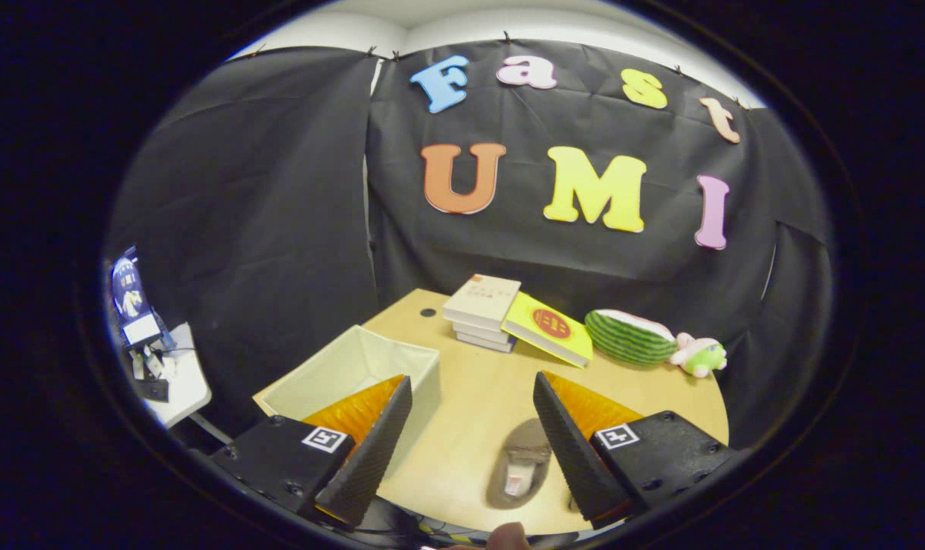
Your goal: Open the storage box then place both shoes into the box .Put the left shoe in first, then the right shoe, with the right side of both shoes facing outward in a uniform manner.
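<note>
**A:** What lies on the pale wooden counter [477, 397], starting from the biggest thing?

**B:** The cream fabric storage box [355, 374], open at the top, sits to the left, partly behind the left finger. No lid is on it, and the part of its inside that shows holds no shoe. Beyond it, near the wall, stands a stack of pale books [481, 312] with a yellow book with a red disc [550, 328] leaning against it. Further right lie a green striped watermelon-slice toy [630, 336] and a small pink-and-green plush toy [699, 355].

**A:** And the shoes?

**B:** One grey-brown slipper-like shoe [523, 462] lies on the counter between the fingers, close to the right one. Something small peeps out beside the right finger; whether it is the second shoe cannot be told.

**A:** So how far along is the task?

**B:** By the look of it, the box is open and both shoes are yet to go in, the left one first.

**A:** The gripper [473, 447]?

**B:** Its jaws stand spread wide and carry nothing; they hang above the counter, touching neither shoe nor box. A fingertip of the person [508, 537] shows just below them.
</note>
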{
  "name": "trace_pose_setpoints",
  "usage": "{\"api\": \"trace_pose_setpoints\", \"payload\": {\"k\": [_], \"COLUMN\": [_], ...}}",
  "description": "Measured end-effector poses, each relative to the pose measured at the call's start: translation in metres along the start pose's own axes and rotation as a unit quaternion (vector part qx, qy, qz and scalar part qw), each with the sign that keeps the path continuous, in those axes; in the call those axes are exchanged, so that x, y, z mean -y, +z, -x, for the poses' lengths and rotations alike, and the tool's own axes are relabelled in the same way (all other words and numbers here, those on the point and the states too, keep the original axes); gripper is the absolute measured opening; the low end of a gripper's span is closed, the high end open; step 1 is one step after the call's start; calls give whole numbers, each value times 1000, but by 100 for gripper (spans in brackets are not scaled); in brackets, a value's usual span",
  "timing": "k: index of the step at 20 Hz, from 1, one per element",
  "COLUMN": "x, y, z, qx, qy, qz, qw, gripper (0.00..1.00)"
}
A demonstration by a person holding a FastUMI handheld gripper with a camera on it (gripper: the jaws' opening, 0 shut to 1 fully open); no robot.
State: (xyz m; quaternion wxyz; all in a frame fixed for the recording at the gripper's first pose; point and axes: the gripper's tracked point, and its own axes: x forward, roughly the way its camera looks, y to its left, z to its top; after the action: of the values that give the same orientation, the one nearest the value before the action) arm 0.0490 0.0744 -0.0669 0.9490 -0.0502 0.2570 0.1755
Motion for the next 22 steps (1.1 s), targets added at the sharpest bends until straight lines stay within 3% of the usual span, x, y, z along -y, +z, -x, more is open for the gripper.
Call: {"api": "trace_pose_setpoints", "payload": {"k": [4,7,11,18,22], "x": [23,51,72,96,93], "y": [-43,-89,-140,-211,-220], "z": [-3,-20,-49,-93,-110], "qx": [-81,-151,-227,-320,-336], "qy": [30,28,34,36,57], "qz": [-71,-106,-182,-218,-252], "qw": [994,982,956,921,906], "gripper": [100,100,100,100,80]}}
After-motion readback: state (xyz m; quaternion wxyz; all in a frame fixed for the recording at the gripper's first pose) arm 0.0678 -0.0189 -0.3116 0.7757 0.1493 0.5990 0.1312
